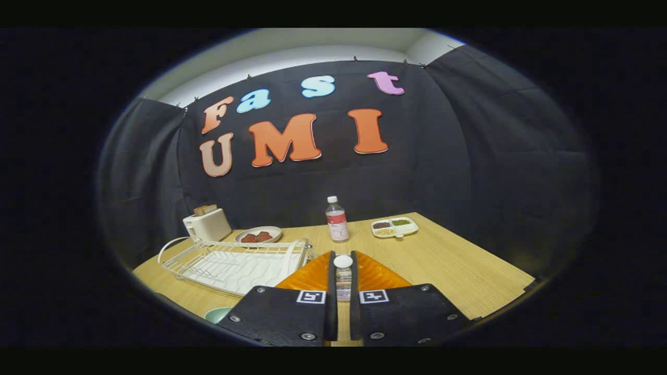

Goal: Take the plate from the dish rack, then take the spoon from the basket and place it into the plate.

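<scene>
White wire dish rack (237,263) sits empty at the table's (443,260) left edge; the gripper (343,284), fingers nearly closed on nothing, hovers beside it, presumably between steps.

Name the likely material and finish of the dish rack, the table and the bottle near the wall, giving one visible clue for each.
Dish rack: probably coated metal wire, seen in its thin white rods.
Table: wood or wood-look laminate, light with a fine grain, matte.
Bottle: likely clear plastic, see-through body with a white cap.
The gripper fingers stand close together, with a small capped container seen between them; contact is unclear.
</scene>
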A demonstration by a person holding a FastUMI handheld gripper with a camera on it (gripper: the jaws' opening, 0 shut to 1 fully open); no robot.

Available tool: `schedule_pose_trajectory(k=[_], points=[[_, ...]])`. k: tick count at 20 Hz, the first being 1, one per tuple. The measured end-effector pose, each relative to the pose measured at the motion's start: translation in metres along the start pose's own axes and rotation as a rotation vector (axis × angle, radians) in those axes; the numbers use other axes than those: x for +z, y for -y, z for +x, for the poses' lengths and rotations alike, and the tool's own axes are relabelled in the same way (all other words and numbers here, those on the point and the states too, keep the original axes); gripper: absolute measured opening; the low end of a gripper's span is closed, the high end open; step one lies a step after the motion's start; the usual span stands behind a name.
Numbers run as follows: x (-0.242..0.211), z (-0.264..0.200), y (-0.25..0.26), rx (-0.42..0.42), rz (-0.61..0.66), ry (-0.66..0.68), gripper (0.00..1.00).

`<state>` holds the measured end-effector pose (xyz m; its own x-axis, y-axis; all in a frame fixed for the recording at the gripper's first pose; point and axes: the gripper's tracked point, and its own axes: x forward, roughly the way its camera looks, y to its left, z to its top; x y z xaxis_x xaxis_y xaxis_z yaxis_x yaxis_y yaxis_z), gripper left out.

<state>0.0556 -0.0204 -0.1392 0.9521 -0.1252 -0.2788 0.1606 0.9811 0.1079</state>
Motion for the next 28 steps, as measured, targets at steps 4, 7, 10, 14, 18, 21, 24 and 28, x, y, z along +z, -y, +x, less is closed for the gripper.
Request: schedule_pose_trajectory(k=[4, 7, 10, 14, 18, 21, 24, 28], points=[[0.020, -0.028, -0.013, 0.059, 0.007, 0.028, 0.09], [0.023, -0.046, -0.031, 0.132, 0.019, 0.029, 0.09], [0.013, -0.057, -0.049, 0.222, 0.025, 0.028, 0.09], [-0.005, -0.073, -0.068, 0.317, 0.050, -0.002, 0.09], [-0.017, -0.093, -0.081, 0.398, 0.038, -0.018, 0.09], [-0.034, -0.103, -0.087, 0.445, -0.004, -0.040, 0.09], [-0.063, -0.109, -0.094, 0.472, -0.022, -0.095, 0.09], [-0.094, -0.110, -0.096, 0.485, -0.033, -0.167, 0.09]])
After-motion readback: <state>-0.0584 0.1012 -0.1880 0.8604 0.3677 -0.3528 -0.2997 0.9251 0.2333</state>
